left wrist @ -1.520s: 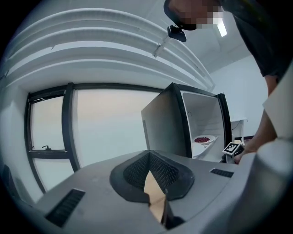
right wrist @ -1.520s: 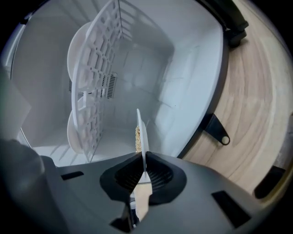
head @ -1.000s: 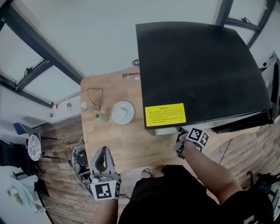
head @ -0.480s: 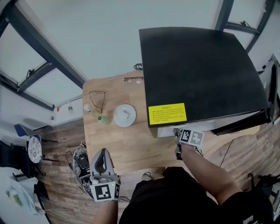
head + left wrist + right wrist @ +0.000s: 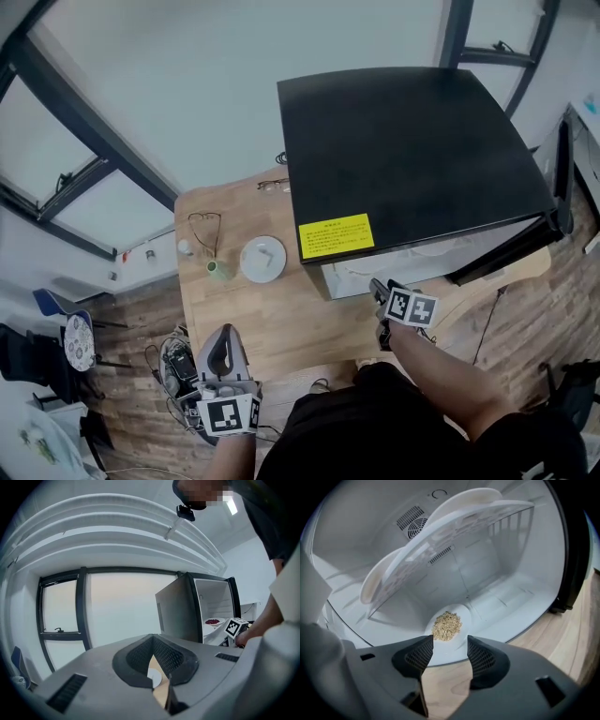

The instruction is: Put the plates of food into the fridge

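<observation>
Since a second earlier my right gripper (image 5: 449, 640) had drawn slightly back from the mouth of the fridge (image 5: 412, 150), and its jaws had just been opening. They stood released and wide apart with nothing between them. Just beyond their tips, the plate (image 5: 463, 619) carrying a heap of pale crumbly food (image 5: 446, 626) rested on the fridge floor near the front edge, free of my pads. Above it ran a white shelf (image 5: 454, 531), and the left gripper view showed another plate with red food (image 5: 214, 621) inside the same fridge, whose door stood open.

My left gripper (image 5: 223, 332) hung at the near edge of the wooden table (image 5: 281, 319), pointing almost level. Its jaws were clenched, tips meeting, grasping nothing. One white plate (image 5: 262, 259) sat on the table, beside the fridge and well apart from that gripper, with a small green cup (image 5: 217, 270) just to its left.
</observation>
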Available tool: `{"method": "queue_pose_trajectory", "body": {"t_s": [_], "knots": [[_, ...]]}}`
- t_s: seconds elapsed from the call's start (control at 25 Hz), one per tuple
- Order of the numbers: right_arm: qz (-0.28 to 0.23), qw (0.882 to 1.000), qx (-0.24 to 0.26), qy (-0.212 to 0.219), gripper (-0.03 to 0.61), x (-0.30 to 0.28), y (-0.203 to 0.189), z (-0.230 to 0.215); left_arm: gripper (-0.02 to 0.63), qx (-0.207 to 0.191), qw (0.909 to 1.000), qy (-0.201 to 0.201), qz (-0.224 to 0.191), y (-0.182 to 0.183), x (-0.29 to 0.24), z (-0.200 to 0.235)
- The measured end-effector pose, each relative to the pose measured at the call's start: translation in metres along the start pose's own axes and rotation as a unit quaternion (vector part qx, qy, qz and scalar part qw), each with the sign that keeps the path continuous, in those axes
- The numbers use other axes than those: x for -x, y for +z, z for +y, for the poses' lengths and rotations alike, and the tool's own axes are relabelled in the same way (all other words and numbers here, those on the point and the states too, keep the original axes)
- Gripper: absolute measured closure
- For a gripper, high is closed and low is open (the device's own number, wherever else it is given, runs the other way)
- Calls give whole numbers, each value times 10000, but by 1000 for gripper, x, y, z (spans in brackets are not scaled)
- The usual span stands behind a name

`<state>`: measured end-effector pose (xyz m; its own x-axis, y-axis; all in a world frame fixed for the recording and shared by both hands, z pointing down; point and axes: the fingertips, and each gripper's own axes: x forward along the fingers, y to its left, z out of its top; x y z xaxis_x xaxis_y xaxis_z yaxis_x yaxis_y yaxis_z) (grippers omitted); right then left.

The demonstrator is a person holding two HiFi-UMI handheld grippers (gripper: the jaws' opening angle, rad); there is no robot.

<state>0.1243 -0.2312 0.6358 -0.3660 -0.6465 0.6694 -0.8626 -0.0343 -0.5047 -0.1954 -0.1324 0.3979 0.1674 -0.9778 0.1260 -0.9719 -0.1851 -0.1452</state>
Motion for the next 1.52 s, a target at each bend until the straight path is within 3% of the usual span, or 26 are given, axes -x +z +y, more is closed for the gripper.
{"method": "queue_pose_trajectory", "body": {"t_s": [0.28, 0.52, 0.76, 0.96, 1.08, 1.24, 1.4, 1.52], "knots": [[-564, 9967, 398, 426, 354, 34, 15, 11, 611, 1, 9994, -316, -141, 8, -3, -20], [-1143, 9847, 945, 910, 355, 75, 29, 24, 611, -41, 9984, -491, -278, 19, 2, -36], [-1237, 9645, 1994, 1208, 392, 116, 28, 35, 611, -31, 9968, -723, -347, 21, -1, -56], [-1488, 9416, 2817, 1087, 467, 151, 33, 36, 611, 218, 9950, -902, -379, 22, -7, -73], [-1689, 9380, 2840, 1050, 490, 167, 39, 33, 611, 359, 9941, -975, -320, 18, -8, -80], [-1847, 9459, 2493, 950, 524, 178, 50, 16, 611, 275, 9944, -972, -310, 13, -7, -83], [-1937, 9435, 2544, 867, 529, 188, 58, 9, 611, 328, 9944, -849, -536, 22, -3, -85], [-1993, 9415, 2586, 840, 546, 189, 63, 6, 611, 325, 9942, -930, -442, 17, -8, -92]]}}
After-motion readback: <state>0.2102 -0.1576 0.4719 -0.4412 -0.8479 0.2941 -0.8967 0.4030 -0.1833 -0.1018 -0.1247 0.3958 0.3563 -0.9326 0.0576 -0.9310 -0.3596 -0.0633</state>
